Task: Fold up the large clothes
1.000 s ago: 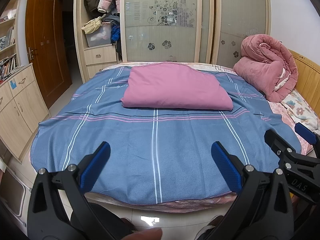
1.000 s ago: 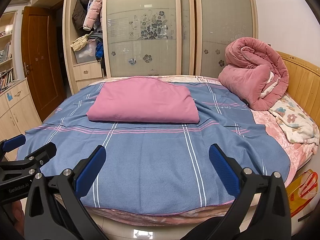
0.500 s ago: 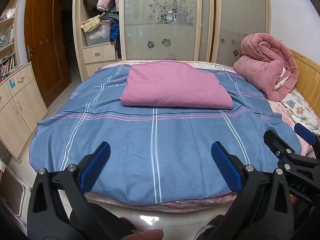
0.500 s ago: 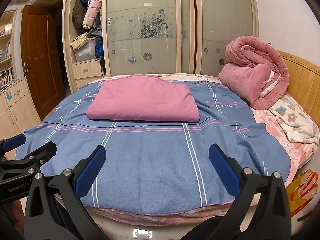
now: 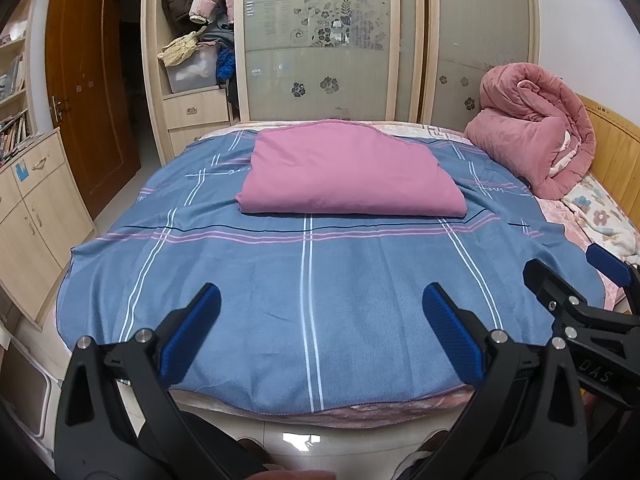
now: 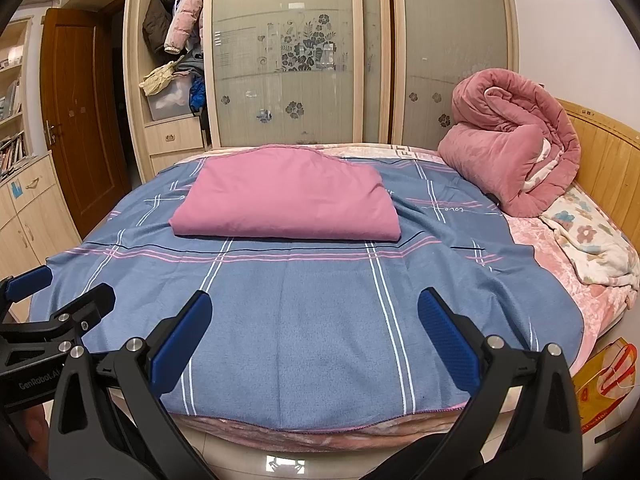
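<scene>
Pink folded cloth point(image 5: 352, 172) sits on the far half of the bed, on top of the blue striped sheet point(image 5: 312, 300); long axis runs left-right across the bed, thick rounded fold edge facing me, far edge bulging up a bit. Plain matte woven fabric, no print, roughly a rectangle. The sheet under it is a fuzzy blue weave with white double stripes running away from me and pink/black lines crossing them; small script lettering on it near the cloth's right corner, too small to read. Sheet's near hem hangs over the bed edge, pink patterned mattress cover point(image 6: 320, 428) showing below it. My left gripper point(image 5: 320, 332) hovers over the near edge of the sheet, jaws spread wide, nothing between them; blue ribbed pads point(image 5: 452, 336) on black plastic arms with silver bolts. My right gripper point(image 6: 314, 338) same: jaws wide apart, empty, above the near hem. Each shows in the other's view; right one's body reads "DAS", left one's reads "GenRobot.AI". Rolled pink quilt point(image 6: 512, 140) sits at the right against the wooden headboard point(image 6: 612, 160), quilted and plush, floral blanket point(image 6: 588, 240) beside it. Wardrobe point(image 5: 320, 40) behind has frosted sliding doors with flower decals. Yellow bag point(image 6: 604, 380) on floor right.
</scene>
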